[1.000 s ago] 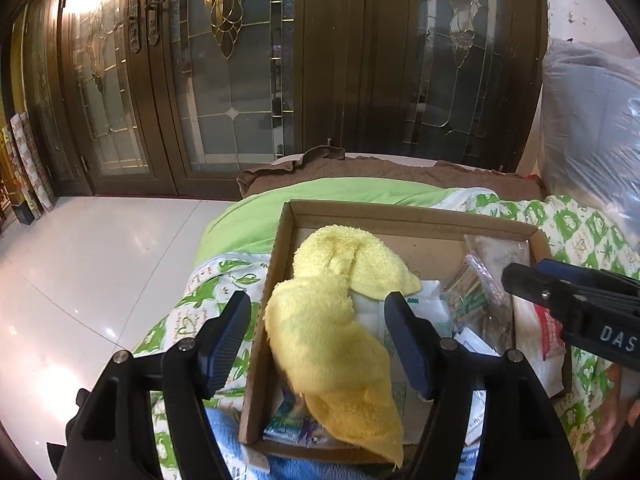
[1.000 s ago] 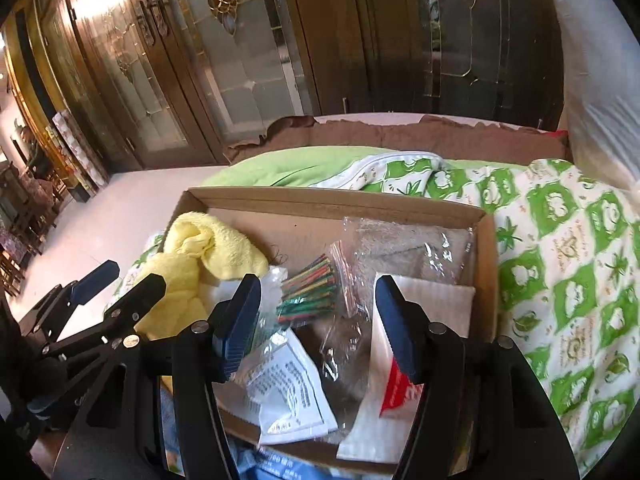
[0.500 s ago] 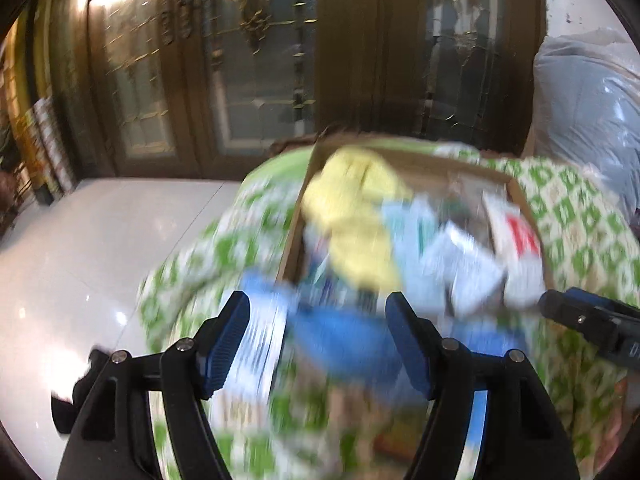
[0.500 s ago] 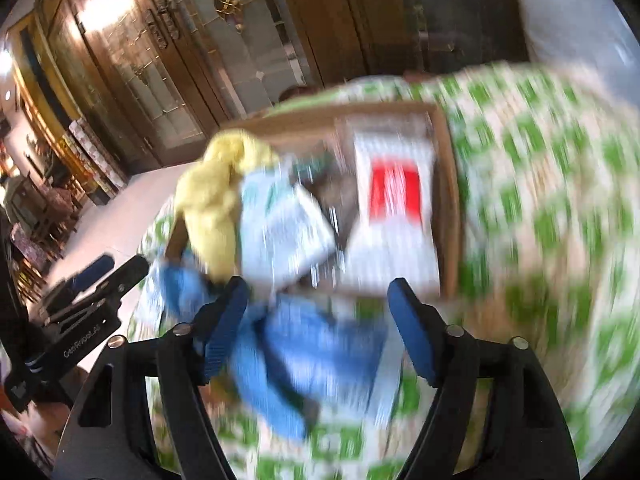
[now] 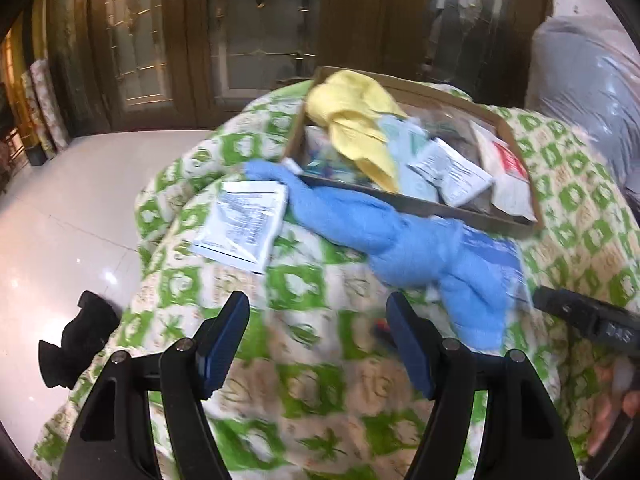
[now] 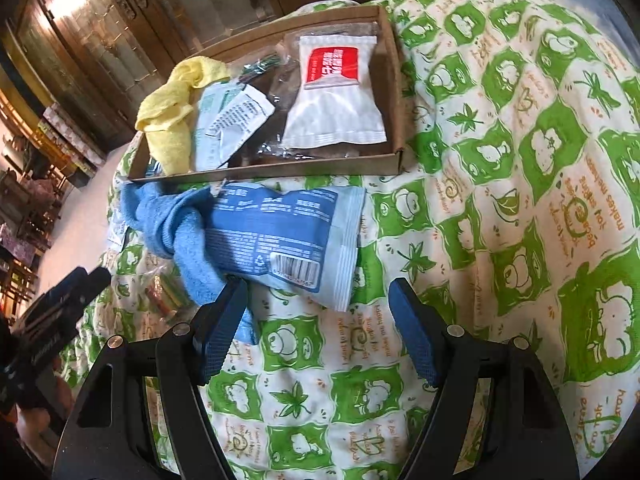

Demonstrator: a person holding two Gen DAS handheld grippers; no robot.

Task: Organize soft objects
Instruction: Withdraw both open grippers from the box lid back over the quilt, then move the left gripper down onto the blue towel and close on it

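Observation:
A shallow cardboard box (image 5: 416,206) (image 6: 394,80) lies on the green-and-white patterned blanket (image 6: 500,184). In it are a yellow towel (image 5: 356,120) (image 6: 168,120), a white packet with a red label (image 6: 336,92) and other packets. A blue towel (image 5: 400,236) (image 6: 176,232) lies on the blanket in front of the box, beside a blue packet (image 6: 280,240). A white packet (image 5: 240,224) lies left of it. My left gripper (image 5: 318,340) is open and empty, short of the blue towel. My right gripper (image 6: 316,332) is open and empty; its left finger overlaps the towel's near end.
Dark wooden doors with leaded glass (image 5: 256,28) stand behind. A white tiled floor (image 5: 60,208) lies to the left. A plastic-wrapped grey bundle (image 5: 588,92) sits at the back right. A small colourful packet (image 6: 160,296) lies on the blanket near the left gripper.
Both grippers have pulled back from over the box toward me. The blue towel, blue packet and white packet on the blanket have come into view. Both grippers stayed open.

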